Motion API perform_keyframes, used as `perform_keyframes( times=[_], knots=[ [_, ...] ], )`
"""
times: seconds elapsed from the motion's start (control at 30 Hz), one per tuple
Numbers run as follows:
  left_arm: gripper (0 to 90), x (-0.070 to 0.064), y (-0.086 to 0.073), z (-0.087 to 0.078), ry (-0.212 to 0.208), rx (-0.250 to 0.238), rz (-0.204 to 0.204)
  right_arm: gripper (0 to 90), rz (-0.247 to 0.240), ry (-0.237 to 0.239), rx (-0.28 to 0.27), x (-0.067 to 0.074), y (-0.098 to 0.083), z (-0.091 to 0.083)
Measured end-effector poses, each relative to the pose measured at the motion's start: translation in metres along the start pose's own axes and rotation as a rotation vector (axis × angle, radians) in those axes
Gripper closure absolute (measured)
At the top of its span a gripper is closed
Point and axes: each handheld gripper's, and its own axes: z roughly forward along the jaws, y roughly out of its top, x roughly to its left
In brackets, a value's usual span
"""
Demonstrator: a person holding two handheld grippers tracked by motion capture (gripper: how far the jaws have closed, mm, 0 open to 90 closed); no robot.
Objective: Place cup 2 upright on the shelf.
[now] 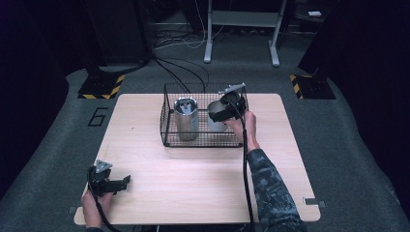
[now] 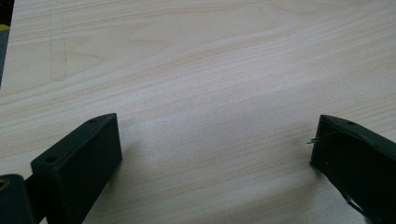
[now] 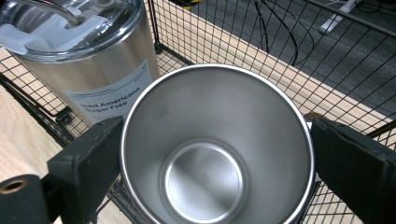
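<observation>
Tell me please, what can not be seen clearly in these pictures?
- Open steel cup: outer wall hidden by its rim, right gripper view.
- Lidded tumbler: label cut off by the right hand-held gripper.
- Cup in the wire basket: hand-held gripper covers it, high view.

Open cup (image 3: 215,154) brushed steel; basket (image 1: 167,118) black wire; table (image 1: 193,179) pale matt wood.

This looks like a lab or test room. A plain wooden table (image 1: 203,193) stands alone on grey carpet (image 1: 358,145). Black cables (image 1: 183,67) run over the floor on the far side. Yellow-black hazard tape (image 1: 114,86) marks dark stands left and right.
</observation>
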Motion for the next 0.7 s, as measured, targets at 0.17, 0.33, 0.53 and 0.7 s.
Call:
perform_keyframes(
  times=[0.17, 0.33, 0.53, 0.7],
  knots=[
    [1.6, 0.0, 0.0, 0.0, 0.001, -0.001, 0.0, 5.4, 0.005, -0.001, 0.019, -0.001, -0.002, 0.006],
    [1.6, 0.0, 0.0, -0.001, -0.006, 0.011, 0.003, 5.4, 0.015, -0.013, 0.03, -0.001, -0.007, 0.014],
    [1.7, 0.0, 0.0, -0.001, -0.006, 0.012, 0.004, 5.4, 0.025, -0.016, 0.047, -0.001, -0.012, 0.024],
    [1.6, 0.0, 0.0, -0.001, -0.006, 0.012, 0.004, 5.4, 0.032, -0.017, 0.053, 0.001, -0.016, 0.031]
  ],
)
